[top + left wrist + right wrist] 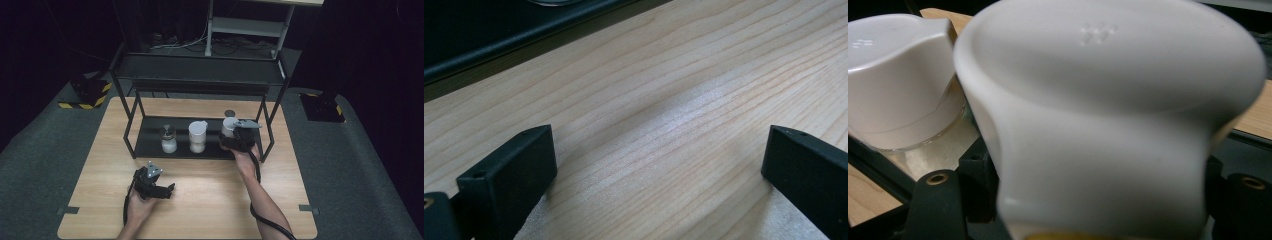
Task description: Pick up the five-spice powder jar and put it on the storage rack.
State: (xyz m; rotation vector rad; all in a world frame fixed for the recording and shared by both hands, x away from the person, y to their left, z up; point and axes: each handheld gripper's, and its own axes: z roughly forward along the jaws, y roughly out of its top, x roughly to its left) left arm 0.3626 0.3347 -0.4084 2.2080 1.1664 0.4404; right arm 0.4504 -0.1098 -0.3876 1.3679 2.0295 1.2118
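Right gripper (234,136) clamped on a white shaker (1108,125) at the right end of the rack's (150,150) lower shelf.
A second shaker (198,136) stands mid-shelf beside it, a jar (168,139) farther left. Left gripper (162,190), jaws apart, hovers over the table (210,200) near its front-left part.

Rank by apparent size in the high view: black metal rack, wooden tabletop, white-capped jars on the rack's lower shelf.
1. Wooden tabletop
2. Black metal rack
3. White-capped jars: middle jar and held jar look alike, unranked.
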